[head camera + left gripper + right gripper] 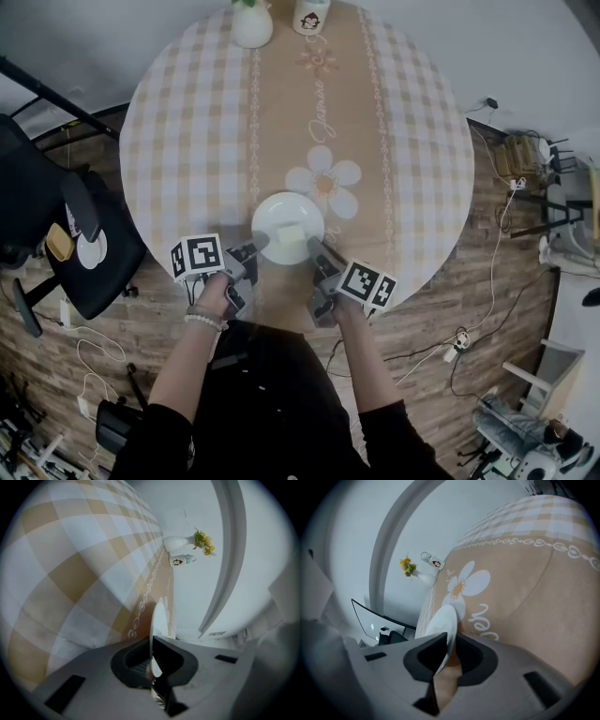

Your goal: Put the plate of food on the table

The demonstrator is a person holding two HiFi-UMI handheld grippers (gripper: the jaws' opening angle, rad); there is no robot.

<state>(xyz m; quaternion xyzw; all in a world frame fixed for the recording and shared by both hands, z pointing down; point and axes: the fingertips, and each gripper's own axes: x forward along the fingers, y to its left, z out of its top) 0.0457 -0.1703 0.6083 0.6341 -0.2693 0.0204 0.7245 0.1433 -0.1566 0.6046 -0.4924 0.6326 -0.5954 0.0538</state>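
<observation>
Left claw (257,247) and right claw (315,251) are pinched onto opposite rims of the white plate (281,200) at the table's (187,141) lower centre.

From your head you are looking steeply down on the round table (187,141), taking in its whole top from well above. The camera riding on your left gripper (152,657) is sitting right up against the plate (158,620). It is catching the rim edge-on and facing across the table toward its far edge, rolled so the table is filling the left side. The one on your right gripper (447,649) is looking the same way from the plate's other side, rolled the opposite way. All three views are sharing the plate, the white vase (251,23) and the mug (310,16).
</observation>
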